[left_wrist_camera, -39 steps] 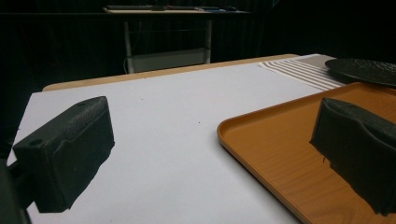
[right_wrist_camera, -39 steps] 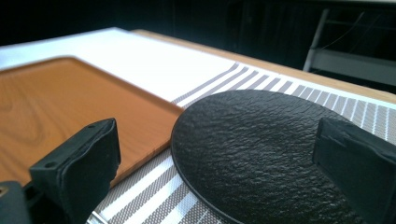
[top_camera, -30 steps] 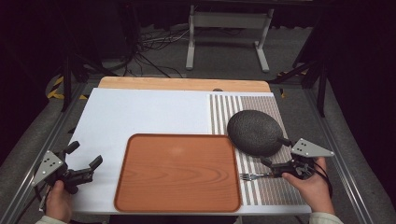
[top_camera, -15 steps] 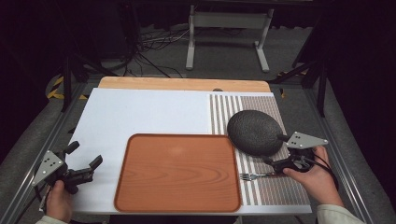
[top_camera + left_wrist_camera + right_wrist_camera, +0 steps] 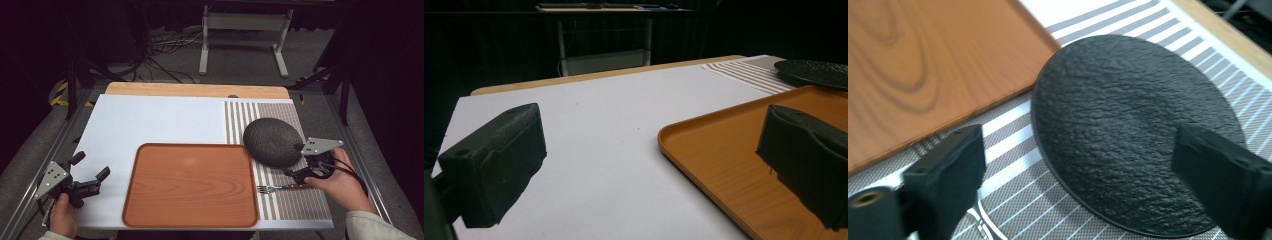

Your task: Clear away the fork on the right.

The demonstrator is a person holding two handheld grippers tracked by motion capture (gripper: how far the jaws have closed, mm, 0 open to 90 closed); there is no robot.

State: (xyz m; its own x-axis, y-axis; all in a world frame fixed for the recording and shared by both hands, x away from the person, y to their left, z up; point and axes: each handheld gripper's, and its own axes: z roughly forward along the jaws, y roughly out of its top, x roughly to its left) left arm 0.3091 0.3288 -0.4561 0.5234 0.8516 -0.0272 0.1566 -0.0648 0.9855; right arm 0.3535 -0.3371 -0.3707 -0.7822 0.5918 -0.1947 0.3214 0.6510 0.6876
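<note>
A dark, rough-surfaced round plate (image 5: 272, 141) lies on the striped placemat (image 5: 300, 205), right of a wood-grain orange tray (image 5: 190, 185). A fork (image 5: 275, 188) lies on the mat in front of the plate, tines toward the tray. My right gripper (image 5: 296, 175) hovers just above the fork's handle end, beside the plate's near rim. Its jaws have just been closing a little but still stand wide, with nothing gripped. In the right gripper view the gripper (image 5: 1088, 175) looks down over the plate (image 5: 1133, 130). My left gripper (image 5: 91, 167) is open over the white mat, left of the tray (image 5: 724, 150).
A white mat (image 5: 150, 120) covers the left and middle of the table, and a wooden strip (image 5: 195, 90) runs along the far edge. Metal rails flank the table. A stand and cables sit on the floor beyond.
My right gripper has lifted slightly and shifted toward the plate, leaving the fork lying on the mat. The left gripper has stayed still.
</note>
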